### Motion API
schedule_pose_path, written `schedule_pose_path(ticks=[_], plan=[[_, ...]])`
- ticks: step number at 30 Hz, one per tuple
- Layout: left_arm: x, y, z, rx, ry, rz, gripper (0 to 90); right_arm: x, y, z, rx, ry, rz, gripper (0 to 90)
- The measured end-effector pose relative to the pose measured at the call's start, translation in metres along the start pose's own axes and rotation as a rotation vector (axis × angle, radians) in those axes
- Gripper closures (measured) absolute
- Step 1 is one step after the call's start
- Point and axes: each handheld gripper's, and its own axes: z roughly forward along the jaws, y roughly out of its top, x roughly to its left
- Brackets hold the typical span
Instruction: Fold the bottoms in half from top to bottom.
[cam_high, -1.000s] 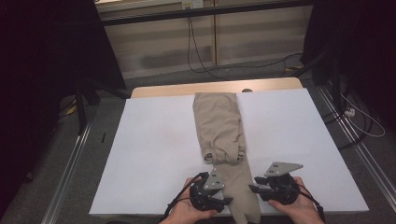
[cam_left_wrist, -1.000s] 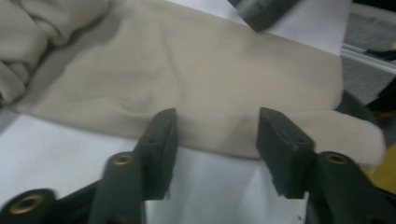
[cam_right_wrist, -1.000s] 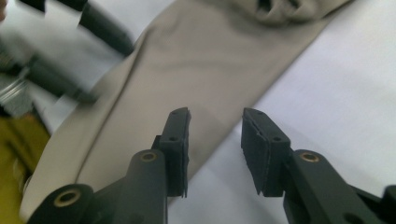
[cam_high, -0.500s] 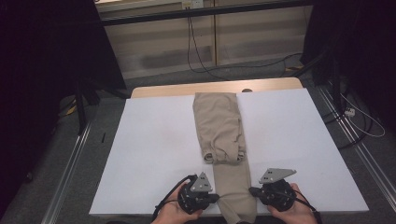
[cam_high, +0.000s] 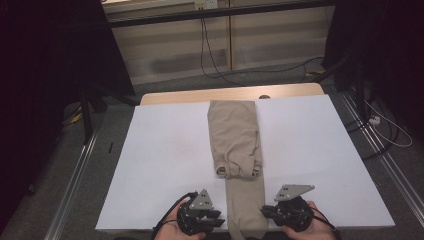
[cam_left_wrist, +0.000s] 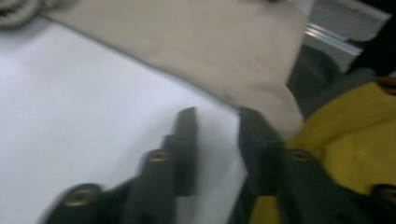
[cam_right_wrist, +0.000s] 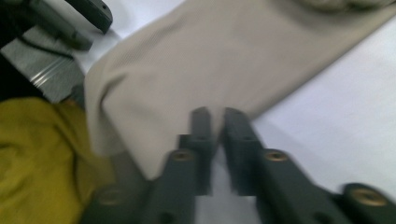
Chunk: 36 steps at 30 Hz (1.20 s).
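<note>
Trousers (cam_high: 235, 140) lie between left gripper (cam_left_wrist: 215, 122), fingers apart, and right gripper (cam_right_wrist: 215, 116), fingers narrow, on white table (cam_high: 165, 150).

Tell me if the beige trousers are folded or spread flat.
Partly folded: the trousers have their far part doubled back, its bunched edge lying mid-length, the near part single.

Folded beige trousers (cam_high: 236, 150) lengthwise mid-table

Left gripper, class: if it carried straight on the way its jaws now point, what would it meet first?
Most likely the beige trousers: the left gripper, jaws apart over the white table cover, points at the near end of the cloth. Depth is blurred, so it may skim above it.
</note>
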Motion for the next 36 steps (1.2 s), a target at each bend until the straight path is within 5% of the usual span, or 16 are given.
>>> schedule_pose_path(ticks=[3, 7, 12, 16, 19, 21, 27, 32, 36], plan=[[0.011, 0.013, 0.005, -0.054, 0.038, -0.021, 62.9, -0.009, 0.013, 0.000, -0.043, -0.030, -0.009, 74.3], [0.045, 0.034, 0.012, -0.114, 0.152, -0.080, 57.0, -0.030, 0.039, 0.005, -0.100, -0.065, -0.026, 71.5], [0.072, 0.051, 0.027, -0.123, 0.219, -0.144, 48.9, -0.058, 0.066, 0.028, -0.103, -0.078, 0.020, 55.7], [0.074, 0.056, 0.037, -0.119, 0.213, -0.143, 56.3, -0.063, 0.077, 0.047, -0.085, -0.086, 0.036, 54.1], [0.076, 0.055, 0.037, -0.134, 0.184, -0.175, 86.8, -0.063, 0.078, 0.051, -0.112, -0.085, 0.025, 77.9], [0.075, 0.054, 0.034, -0.139, 0.178, -0.171, 88.7, -0.061, 0.079, 0.042, -0.154, -0.082, 0.022, 87.9], [0.072, 0.051, 0.023, -0.169, 0.149, -0.160, 89.3, -0.061, 0.072, 0.012, -0.194, -0.069, 0.015, 88.4], [0.060, 0.040, 0.027, -0.108, 0.116, -0.079, 88.9, -0.052, 0.051, 0.010, -0.112, -0.038, -0.025, 86.8], [0.051, 0.035, 0.026, -0.082, 0.090, -0.080, 84.0, -0.047, 0.036, 0.016, -0.033, -0.042, -0.026, 79.8]])
